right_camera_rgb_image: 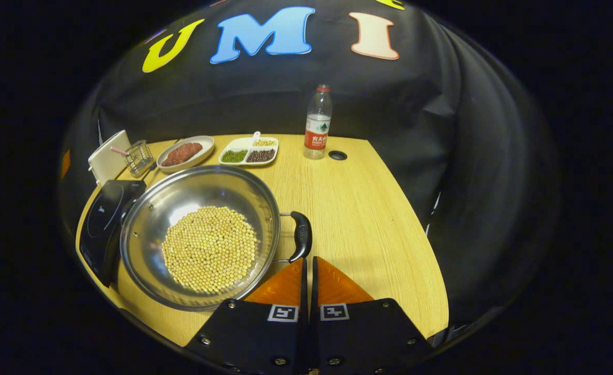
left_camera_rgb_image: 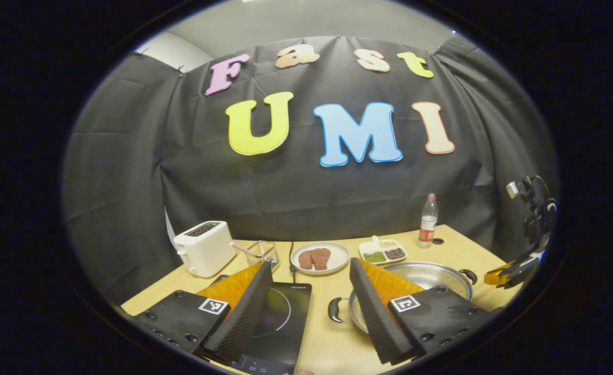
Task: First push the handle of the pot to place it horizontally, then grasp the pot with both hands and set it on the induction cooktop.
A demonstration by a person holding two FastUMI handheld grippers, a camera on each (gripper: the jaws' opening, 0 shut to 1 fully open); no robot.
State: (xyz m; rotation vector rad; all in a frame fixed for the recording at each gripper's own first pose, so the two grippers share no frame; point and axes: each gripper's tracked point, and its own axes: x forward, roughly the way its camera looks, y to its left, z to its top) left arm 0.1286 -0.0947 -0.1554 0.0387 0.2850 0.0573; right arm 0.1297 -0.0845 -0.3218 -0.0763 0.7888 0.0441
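right gripper: jaws pressed together, nothing between them, tips just beside the near end of the pot's right handle, which lies straight ahead. by my reading this is the pushing step, and the right hand is the nearer one for it. left gripper: jaws spread wide, empty, hovering over the near surface between cooktop and pot.

pot: wide, shallow, shiny steel, holding a flat round bed of pale yellow beans. dark loop handles on opposite sides; the left handle faces the induction cooktop. the pot sits on the wooden surface just right of the black cooktop, and its rim looks to overlap the cooktop's edge in the right gripper view; contact unclear.

far side: toaster, plate of meat, divided dish, water bottle.
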